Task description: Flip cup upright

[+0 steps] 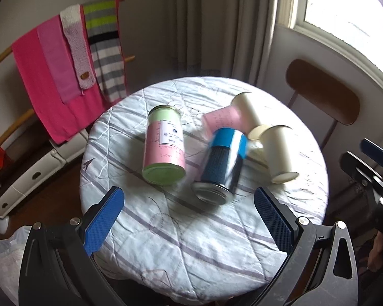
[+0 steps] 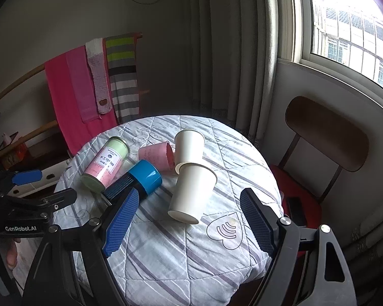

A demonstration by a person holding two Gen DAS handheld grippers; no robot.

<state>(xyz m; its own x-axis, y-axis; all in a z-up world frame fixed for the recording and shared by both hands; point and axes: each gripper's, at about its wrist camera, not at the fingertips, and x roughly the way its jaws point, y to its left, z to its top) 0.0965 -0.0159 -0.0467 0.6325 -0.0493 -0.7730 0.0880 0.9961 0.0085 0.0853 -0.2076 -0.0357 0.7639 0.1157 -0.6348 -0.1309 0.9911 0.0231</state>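
Note:
Several cups lie on their sides on a round table with a striped quilt [image 1: 191, 250] [image 2: 181, 260]. A blue-and-black cup [image 1: 223, 165] [image 2: 138, 181] is blurred in the left wrist view. Beside it lie a green-and-pink jar [image 1: 164, 145] [image 2: 106, 164], a pink cup [image 1: 220, 118] [image 2: 157, 156] and two white paper cups [image 1: 278, 150] [image 2: 192, 193], [image 1: 247, 109] [image 2: 189, 148]. My left gripper [image 1: 189, 221] is open and empty, just short of the blue cup. My right gripper [image 2: 189, 224] is open and empty, near the closer white cup.
A wooden chair [image 1: 324, 94] [image 2: 326, 137] stands at the table's right, under a window. A rack with pink and striped towels [image 1: 63, 74] [image 2: 94, 81] stands at the back left. Curtains hang behind the table.

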